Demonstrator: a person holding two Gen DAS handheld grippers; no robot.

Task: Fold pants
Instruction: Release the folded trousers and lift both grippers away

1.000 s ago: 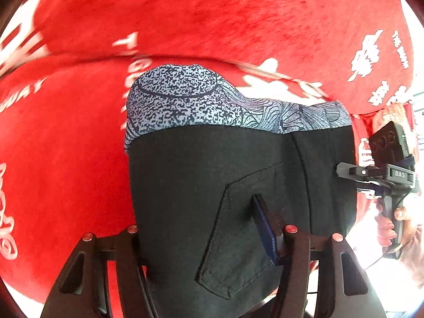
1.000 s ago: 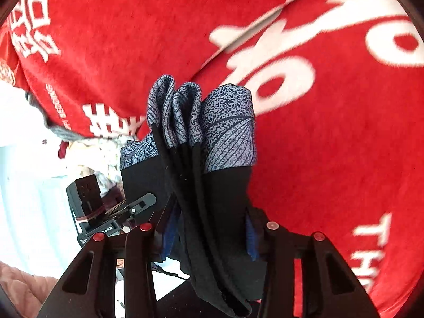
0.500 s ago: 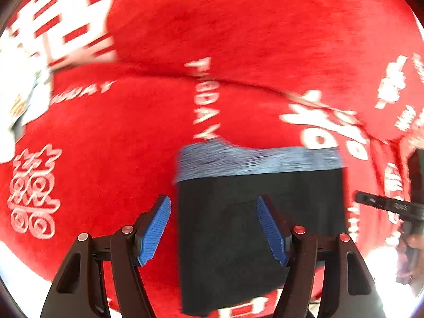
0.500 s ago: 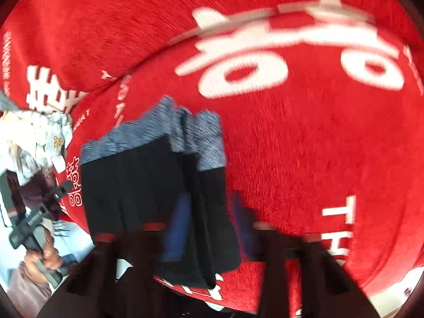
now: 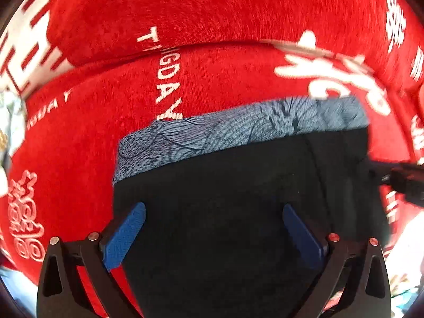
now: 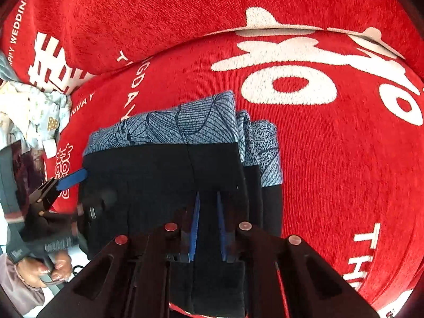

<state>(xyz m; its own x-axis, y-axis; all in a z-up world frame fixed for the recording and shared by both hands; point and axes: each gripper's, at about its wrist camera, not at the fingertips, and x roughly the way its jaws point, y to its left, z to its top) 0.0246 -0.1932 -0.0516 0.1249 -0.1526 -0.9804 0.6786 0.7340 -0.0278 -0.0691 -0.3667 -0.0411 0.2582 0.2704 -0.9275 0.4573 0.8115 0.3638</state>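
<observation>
Left tongs (image 5: 213,228) stand with jaws spread wide, having just opened; the pants (image 5: 238,212) lie flat between the blue ribbed pads (image 5: 124,235) without being pressed. Right tongs (image 6: 207,225) have just closed: their thin blue pads (image 6: 195,228) stand nearly together, and the pants (image 6: 164,180) lie under and around them. We cannot tell whether any fabric is pinched in the narrow gap, since the black cloth and the black jaw arms merge there.

We see the pants folded into a roughly rectangular stack at the lower centre of both views, resting on the cover (image 6: 331,159). The pants are matte black fabric with a blue-grey band (image 6: 169,129) along the far edge, printed with fine curved line patterns and speckle. In the right wrist view, several band layers stack stepwise at the right edge. The cover is red, with a short velvety nap and large white characters and lettering; a rounded fold or seam runs across the upper part of both views.

In the right wrist view, at lower left, a hand (image 6: 50,270) grips the handle of the left tongs (image 6: 71,179), of which one blue pad shows. Pale patterned cloth (image 6: 34,111) lies at far left, partly cut off. The right tongs in the left wrist view appear only as a blurred dark shape at the right edge.
</observation>
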